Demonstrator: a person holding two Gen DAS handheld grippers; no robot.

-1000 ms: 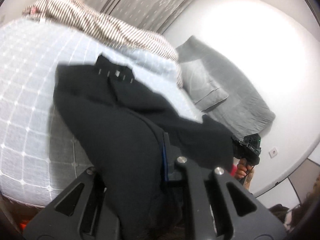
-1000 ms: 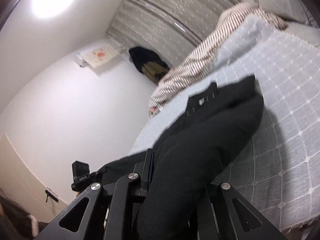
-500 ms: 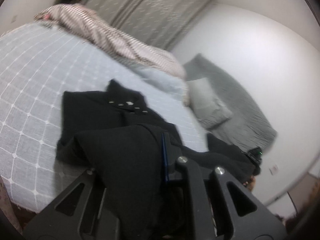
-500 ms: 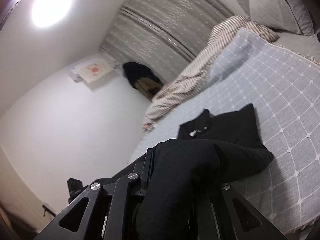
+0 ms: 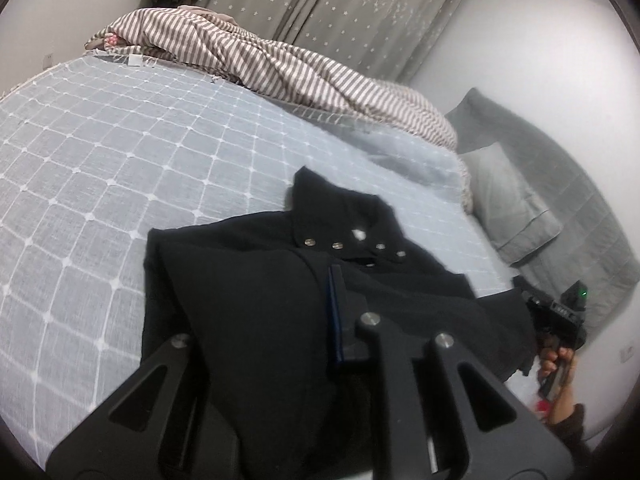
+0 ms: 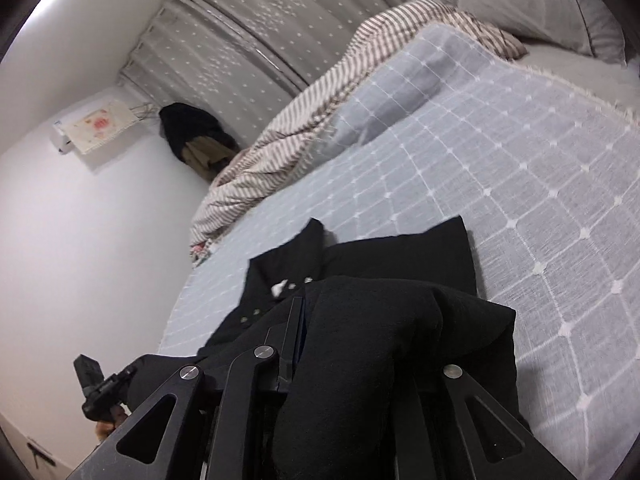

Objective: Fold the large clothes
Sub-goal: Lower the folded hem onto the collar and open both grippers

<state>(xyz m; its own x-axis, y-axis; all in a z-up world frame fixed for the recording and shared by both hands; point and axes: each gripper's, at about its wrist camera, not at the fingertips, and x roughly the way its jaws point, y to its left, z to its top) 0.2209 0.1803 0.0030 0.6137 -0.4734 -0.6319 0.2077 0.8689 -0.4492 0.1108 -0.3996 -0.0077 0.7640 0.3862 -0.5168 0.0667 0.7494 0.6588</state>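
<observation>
A large black garment (image 5: 248, 280) with a snap-button collar (image 5: 352, 240) lies on the pale blue quilted bed (image 5: 100, 168). Its near hem is lifted and carried over the part lying flat. My left gripper (image 5: 304, 320) is shut on the black cloth, which drapes over its fingers. My right gripper (image 6: 344, 344) is shut on the garment (image 6: 380, 320) too, with cloth bunched over it and hiding the fingertips. The collar shows in the right wrist view (image 6: 280, 272). The right gripper also shows at the far right of the left wrist view (image 5: 560, 320).
A striped brown-and-white blanket (image 5: 280, 60) is heaped along the far side of the bed. Grey pillows (image 5: 508, 200) lean on the wall at the head. Grey star curtains (image 5: 340, 8) hang behind. Dark clothes (image 6: 188, 136) hang on the wall.
Both grippers have risen and moved forward over the bed, carrying the garment's hem toward the collar. More of the bed and collar now shows.
</observation>
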